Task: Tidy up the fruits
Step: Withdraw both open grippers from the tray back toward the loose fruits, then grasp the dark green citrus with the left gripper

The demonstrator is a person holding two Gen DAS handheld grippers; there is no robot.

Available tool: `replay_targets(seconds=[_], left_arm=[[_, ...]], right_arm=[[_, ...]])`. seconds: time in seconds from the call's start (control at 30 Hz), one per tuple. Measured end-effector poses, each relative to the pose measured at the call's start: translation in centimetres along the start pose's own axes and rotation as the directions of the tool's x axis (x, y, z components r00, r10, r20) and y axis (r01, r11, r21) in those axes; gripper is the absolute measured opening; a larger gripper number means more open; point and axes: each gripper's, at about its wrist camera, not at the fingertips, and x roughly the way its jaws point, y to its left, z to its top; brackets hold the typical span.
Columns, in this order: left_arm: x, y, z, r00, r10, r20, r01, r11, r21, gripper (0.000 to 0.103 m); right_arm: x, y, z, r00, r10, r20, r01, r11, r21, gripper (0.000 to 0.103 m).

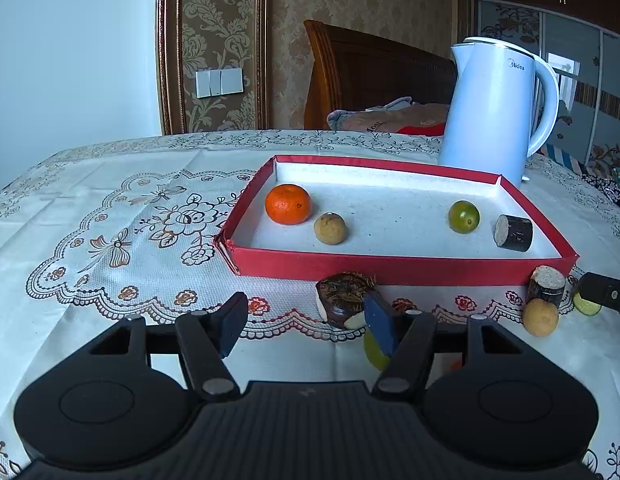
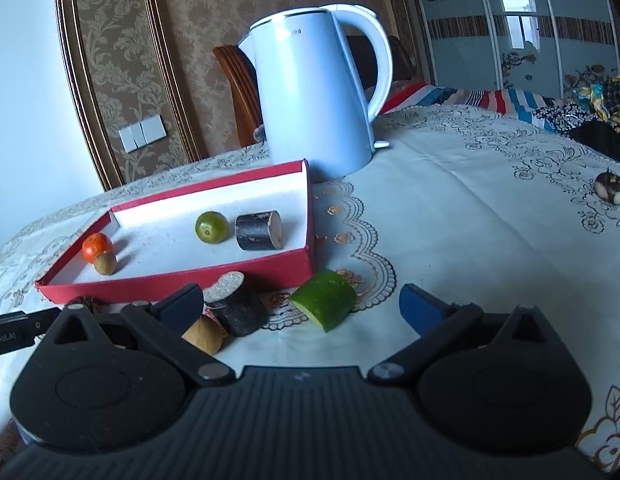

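A red tray (image 1: 389, 268) holds an orange mandarin (image 1: 288, 204), a tan round fruit (image 1: 329, 228), a green lime (image 1: 463, 217) and a dark cane piece (image 1: 513, 232). My left gripper (image 1: 306, 308) is open in front of the tray. A dark brown chestnut-like piece (image 1: 341, 296) lies by its right pad, far from the left pad. My right gripper (image 2: 302, 300) is open wide. A green cucumber chunk (image 2: 323, 300) lies between its fingers, untouched. A second cane piece (image 2: 238, 304) and a tan fruit (image 2: 204, 336) sit by its left finger.
A white kettle (image 1: 493, 108) stands behind the tray's far right corner. Another brown peeled piece (image 2: 609, 188) lies far right on the floral tablecloth (image 2: 469, 208). A pale green piece (image 1: 371, 352) shows under the left gripper's right finger. A bed and a wooden headboard are beyond the table.
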Motion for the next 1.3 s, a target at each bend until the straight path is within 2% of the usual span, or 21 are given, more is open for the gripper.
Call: replay_targets(seconds=[0.23,0.37,0.7,0.83,0.93,1.03,1.23,1.3], left_arm=[[0.0,-0.1,0.0,1.0,0.015,-0.001,-0.015,1.0,0.002,0.064],[-0.3,-0.1,0.0,1.0,0.012,0.016,-0.012,1.0,-0.002,0.071],[-0.8,-0.4,-0.1,1.0,-0.013,0.027,0.013,1.0,0.003,0.071],[-0.9,-0.5,-0.1,0.999,-0.046,0.021,0.046,0.999,0.001,0.071],[-0.6,-0.7,-0.1,0.998,-0.057,0.012,0.057,0.998,-0.001,0.077],[-0.5,-1.0,-0.2,0.998,-0.055,0.009,0.055,0.998,0.001,0.078],[-1.3,-0.6,-0.1,0.996,-0.073,0.06,0.075,0.997,-0.029,0.078],[-1.1,-0.7,0.1,0.996,-0.073,0.053,0.075,0.997,-0.031,0.078]], right_arm=[[-0.2,0.0,-0.1,1.0,-0.003,0.009,0.003,1.0,0.004,0.103],[-0.2,0.1,-0.1,1.0,-0.007,0.01,0.007,1.0,-0.001,0.103],[0.0,0.2,-0.1,1.0,-0.015,-0.004,0.015,1.0,-0.006,0.103],[0.3,0.3,-0.1,1.0,-0.018,-0.019,0.017,1.0,-0.011,0.103],[0.4,0.3,-0.1,1.0,-0.02,-0.02,0.02,1.0,-0.012,0.103],[0.3,0.4,-0.1,1.0,-0.018,-0.018,0.018,1.0,-0.012,0.103],[0.3,0.2,-0.1,1.0,-0.005,-0.018,0.005,1.0,-0.002,0.103],[0.3,0.2,-0.1,1.0,-0.005,-0.02,0.005,1.0,-0.002,0.103]])
